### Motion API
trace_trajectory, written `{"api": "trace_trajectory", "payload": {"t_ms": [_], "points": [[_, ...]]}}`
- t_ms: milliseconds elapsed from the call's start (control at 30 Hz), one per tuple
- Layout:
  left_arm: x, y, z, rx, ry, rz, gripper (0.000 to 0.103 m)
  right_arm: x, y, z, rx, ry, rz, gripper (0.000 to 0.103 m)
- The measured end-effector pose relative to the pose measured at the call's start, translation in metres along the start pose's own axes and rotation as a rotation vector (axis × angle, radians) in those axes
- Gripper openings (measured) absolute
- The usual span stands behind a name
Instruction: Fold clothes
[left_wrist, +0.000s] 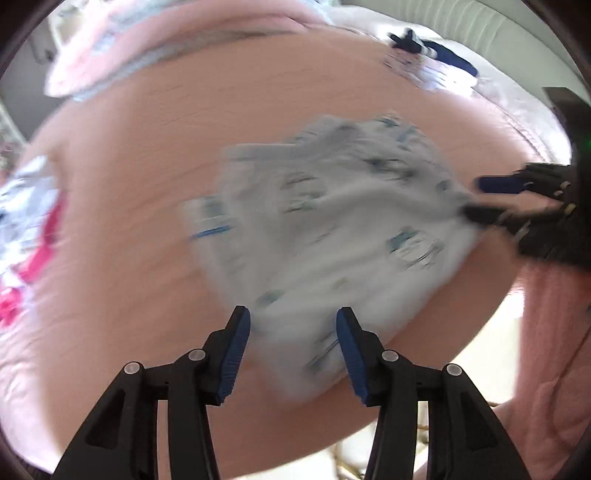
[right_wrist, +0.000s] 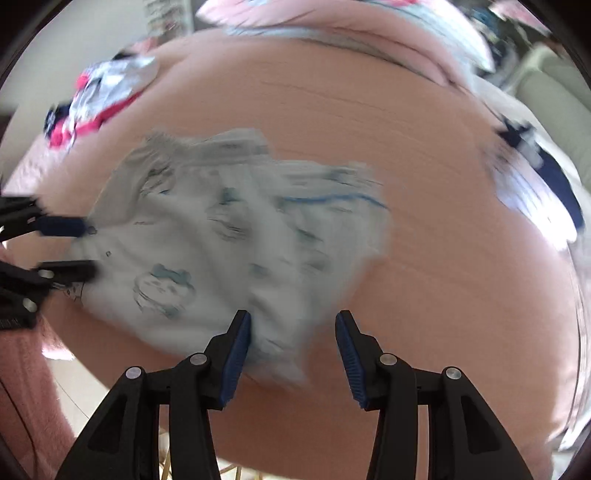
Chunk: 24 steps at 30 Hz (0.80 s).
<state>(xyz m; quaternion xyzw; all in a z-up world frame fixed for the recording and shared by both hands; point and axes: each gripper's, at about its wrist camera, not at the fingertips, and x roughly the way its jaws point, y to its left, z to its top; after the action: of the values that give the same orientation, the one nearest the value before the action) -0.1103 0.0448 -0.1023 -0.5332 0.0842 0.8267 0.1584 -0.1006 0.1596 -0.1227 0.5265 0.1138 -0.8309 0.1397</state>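
A pale blue-white printed child's garment (left_wrist: 332, 221) (right_wrist: 221, 240) lies crumpled on the pink bed sheet (left_wrist: 184, 129) (right_wrist: 443, 258), blurred by motion. My left gripper (left_wrist: 293, 317) is open, with the garment's near edge showing between and below its blue pads. In the right wrist view it (right_wrist: 83, 249) reaches in from the left, fingers apart at the garment's left corner. My right gripper (right_wrist: 293, 319) is open, the garment's lower edge beside its left finger. From the left wrist view it (left_wrist: 469, 199) sits at the garment's right corner, fingers apart.
A red and white clothes pile (left_wrist: 29, 240) (right_wrist: 103, 96) lies far left. A navy and white garment (left_wrist: 436, 59) (right_wrist: 535, 173) lies at the right. A pink pillow (left_wrist: 147, 33) is at the back. A pink sleeve (left_wrist: 554, 332) and the bed's near edge are below.
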Motion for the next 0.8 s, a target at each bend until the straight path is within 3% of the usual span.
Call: {"api": "trace_trajectory", "payload": {"t_ms": [167, 200, 267, 333, 400, 467, 500, 567, 700, 800], "points": [[-0.004, -0.009, -0.003, -0.023, -0.118, -0.067, 0.045, -0.012, 0.015, 0.005, 0.004, -0.063, 0.043, 0.047], [0.006, -0.017, 0.000, -0.002, -0.092, -0.070, 0.045, -0.014, 0.018, 0.006, 0.005, -0.075, 0.052, 0.047], [0.030, -0.025, -0.001, 0.054, 0.046, -0.046, 0.046, -0.013, 0.025, 0.007, -0.006, -0.075, 0.062, 0.047], [0.026, -0.020, -0.009, 0.102, 0.065, -0.036, 0.046, 0.007, 0.024, 0.000, -0.055, 0.002, 0.019, 0.043], [0.019, -0.005, -0.017, 0.083, 0.118, -0.006, 0.046, 0.005, 0.007, -0.012, -0.060, 0.006, 0.009, 0.043], [0.014, 0.013, -0.027, 0.054, 0.139, 0.055, 0.049, -0.007, -0.018, -0.020, -0.010, 0.014, -0.033, 0.049], [0.011, 0.020, -0.028, 0.015, 0.121, 0.050, 0.049, -0.012, -0.028, -0.021, 0.022, 0.020, -0.055, 0.054], [0.007, 0.028, -0.027, -0.047, 0.069, 0.032, 0.049, -0.026, -0.043, -0.021, 0.094, -0.024, -0.033, 0.054], [0.005, 0.008, -0.015, -0.023, -0.069, 0.011, 0.049, -0.037, -0.030, -0.015, 0.125, -0.116, -0.018, 0.056], [0.024, 0.012, -0.019, -0.036, -0.011, 0.036, 0.050, -0.017, -0.017, -0.018, 0.086, -0.057, -0.021, 0.056]]}}
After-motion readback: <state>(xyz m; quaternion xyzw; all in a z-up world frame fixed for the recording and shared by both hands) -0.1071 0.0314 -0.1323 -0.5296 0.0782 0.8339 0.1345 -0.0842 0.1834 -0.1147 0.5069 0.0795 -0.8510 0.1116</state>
